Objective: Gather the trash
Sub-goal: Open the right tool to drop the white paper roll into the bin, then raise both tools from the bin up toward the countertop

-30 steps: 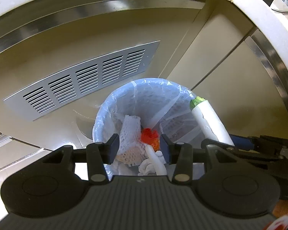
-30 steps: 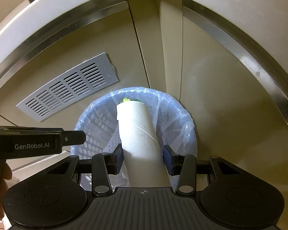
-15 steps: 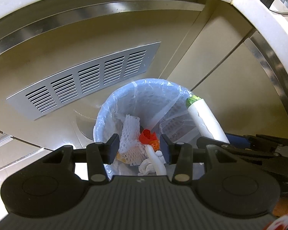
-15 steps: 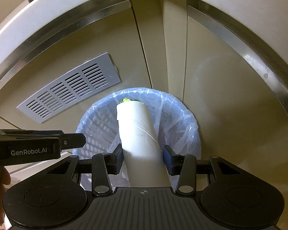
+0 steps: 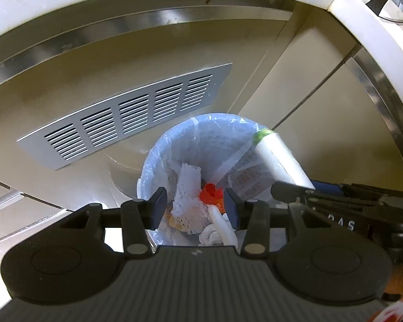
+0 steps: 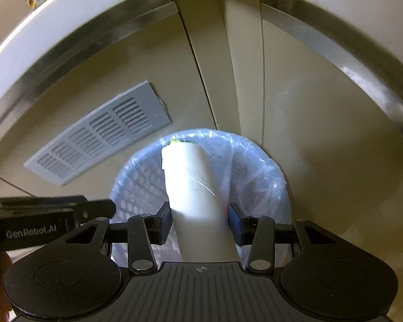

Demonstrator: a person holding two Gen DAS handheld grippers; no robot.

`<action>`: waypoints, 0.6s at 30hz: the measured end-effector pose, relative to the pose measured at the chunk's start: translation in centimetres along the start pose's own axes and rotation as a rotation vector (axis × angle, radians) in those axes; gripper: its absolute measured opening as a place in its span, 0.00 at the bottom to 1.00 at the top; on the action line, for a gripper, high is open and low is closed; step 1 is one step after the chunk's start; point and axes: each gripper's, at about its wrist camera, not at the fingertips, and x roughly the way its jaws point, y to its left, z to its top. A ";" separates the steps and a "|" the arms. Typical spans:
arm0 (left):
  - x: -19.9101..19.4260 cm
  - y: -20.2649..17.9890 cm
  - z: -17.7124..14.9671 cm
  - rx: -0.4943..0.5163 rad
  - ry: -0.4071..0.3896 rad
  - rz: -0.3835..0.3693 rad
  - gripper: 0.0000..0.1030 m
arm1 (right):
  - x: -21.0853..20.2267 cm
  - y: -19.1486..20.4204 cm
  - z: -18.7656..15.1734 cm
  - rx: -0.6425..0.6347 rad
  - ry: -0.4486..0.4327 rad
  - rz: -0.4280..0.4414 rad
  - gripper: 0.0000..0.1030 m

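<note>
A white bin (image 5: 158, 158) lined with a clear bag stands on the floor against beige cabinets; it also shows in the right wrist view (image 6: 255, 166). Inside lie white foam netting (image 5: 186, 196), a red scrap (image 5: 211, 191) and white pieces. My right gripper (image 6: 200, 221) is shut on a white paper roll (image 6: 193, 187) with a green end, held over the bin's opening; the roll also shows in the left wrist view (image 5: 278, 158). My left gripper (image 5: 194, 206) is open and empty, just above the bin's near rim.
A grey vent grille (image 5: 126, 115) sits on the cabinet base behind the bin. Cabinet doors with metal trim (image 6: 335, 59) meet at a corner behind it. A white countertop edge (image 5: 368, 24) curves overhead. The left gripper's body (image 6: 35, 228) is to the right gripper's left.
The right gripper with the roll has shifted slightly farther over the bin. The left gripper has barely moved.
</note>
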 end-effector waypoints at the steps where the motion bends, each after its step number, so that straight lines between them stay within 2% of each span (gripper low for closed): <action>1: -0.1 0.1 0.0 -0.001 0.000 0.001 0.41 | 0.1 0.0 0.0 0.000 -0.001 -0.003 0.43; 11: -1.0 0.5 -0.5 -0.010 -0.007 -0.011 0.41 | -1.3 0.1 -2.0 0.013 0.045 -0.032 0.44; 18: -3.9 -0.3 -0.8 0.009 -0.040 -0.040 0.41 | -4.6 2.2 -2.4 -0.003 0.014 -0.053 0.44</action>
